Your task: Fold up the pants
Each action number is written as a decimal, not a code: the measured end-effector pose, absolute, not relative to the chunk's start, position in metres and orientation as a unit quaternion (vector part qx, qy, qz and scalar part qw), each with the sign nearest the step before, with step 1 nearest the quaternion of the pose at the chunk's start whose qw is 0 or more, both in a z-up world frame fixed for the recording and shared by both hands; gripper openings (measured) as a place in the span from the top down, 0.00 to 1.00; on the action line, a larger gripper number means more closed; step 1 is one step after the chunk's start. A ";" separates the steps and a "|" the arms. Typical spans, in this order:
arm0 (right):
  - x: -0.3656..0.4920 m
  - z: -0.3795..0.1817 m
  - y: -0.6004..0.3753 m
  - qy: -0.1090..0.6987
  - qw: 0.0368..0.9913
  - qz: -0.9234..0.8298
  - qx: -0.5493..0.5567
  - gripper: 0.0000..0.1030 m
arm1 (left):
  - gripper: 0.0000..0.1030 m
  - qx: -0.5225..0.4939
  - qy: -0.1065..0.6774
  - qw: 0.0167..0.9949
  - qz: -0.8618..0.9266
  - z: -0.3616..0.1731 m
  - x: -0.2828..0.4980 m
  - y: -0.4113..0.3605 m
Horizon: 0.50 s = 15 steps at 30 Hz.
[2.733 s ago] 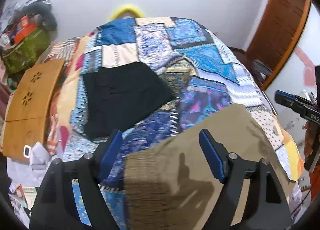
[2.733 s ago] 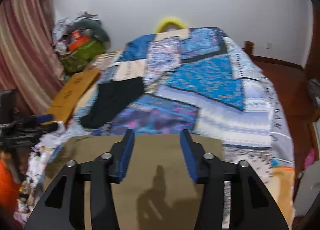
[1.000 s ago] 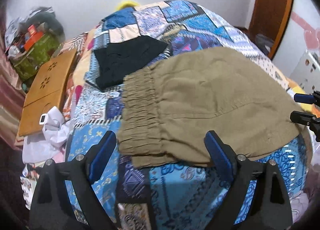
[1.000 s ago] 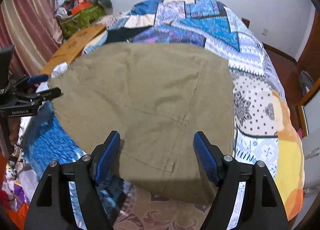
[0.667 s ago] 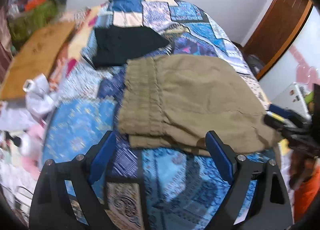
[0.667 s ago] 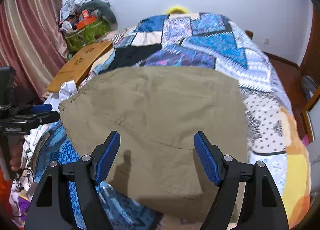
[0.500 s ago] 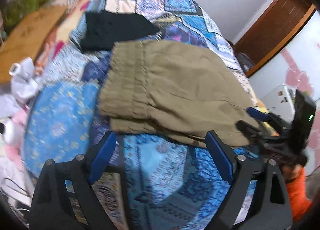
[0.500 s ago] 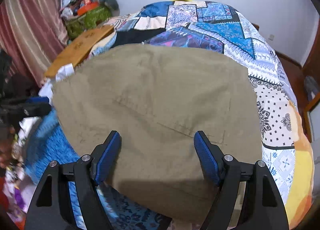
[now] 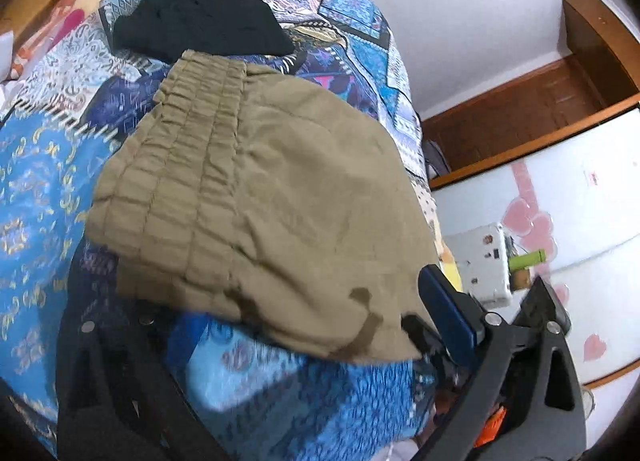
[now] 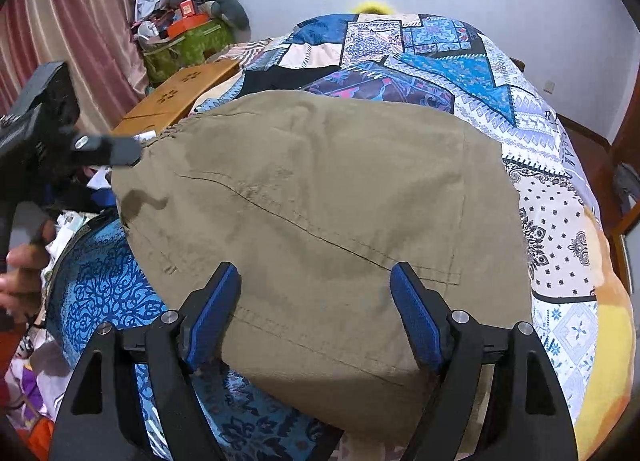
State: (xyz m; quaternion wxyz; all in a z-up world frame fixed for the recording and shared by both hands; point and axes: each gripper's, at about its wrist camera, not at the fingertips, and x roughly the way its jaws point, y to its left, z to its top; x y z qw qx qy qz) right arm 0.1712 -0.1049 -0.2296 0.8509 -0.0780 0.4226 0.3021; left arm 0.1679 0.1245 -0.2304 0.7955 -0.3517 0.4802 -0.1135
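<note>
Folded khaki pants with a gathered elastic waistband lie on the patchwork bedspread; they also fill the middle of the right wrist view. My left gripper is open and empty, close over the near edge of the pants; its left finger is blurred. My right gripper is open and empty, hovering over the near hem end of the pants. The left gripper also shows at the left of the right wrist view, by the waistband corner.
A folded black garment lies on the bed beyond the waistband. A wooden board and a pile of bags and clothes stand left of the bed. A white cabinet and a wooden door frame are on the right.
Both grippers pulled back from the pants and stayed open. The left gripper swung sharply right and rolled, then dropped close to the near edge. The right gripper dipped slightly nearer the hem.
</note>
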 end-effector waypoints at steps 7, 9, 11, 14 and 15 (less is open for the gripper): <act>0.171 -0.228 -0.108 0.425 0.849 0.307 -0.067 0.26 | 0.70 -0.271 0.467 0.842 0.006 -0.221 0.175 0.121; 0.171 -0.227 -0.109 0.426 0.847 0.312 -0.064 0.26 | 0.71 -0.241 0.448 0.861 0.028 -0.213 0.168 0.117; 0.169 -0.226 -0.111 0.427 0.843 0.320 -0.060 0.26 | 0.72 -0.192 0.420 0.885 0.057 -0.201 0.159 0.111; 0.164 -0.224 -0.110 0.428 0.838 0.333 -0.060 0.27 | 0.72 -0.131 0.391 0.907 0.084 -0.184 0.151 0.104; 0.161 -0.223 -0.110 0.428 0.837 0.335 -0.059 0.27 | 0.72 -0.110 0.382 0.913 0.092 -0.178 0.148 0.102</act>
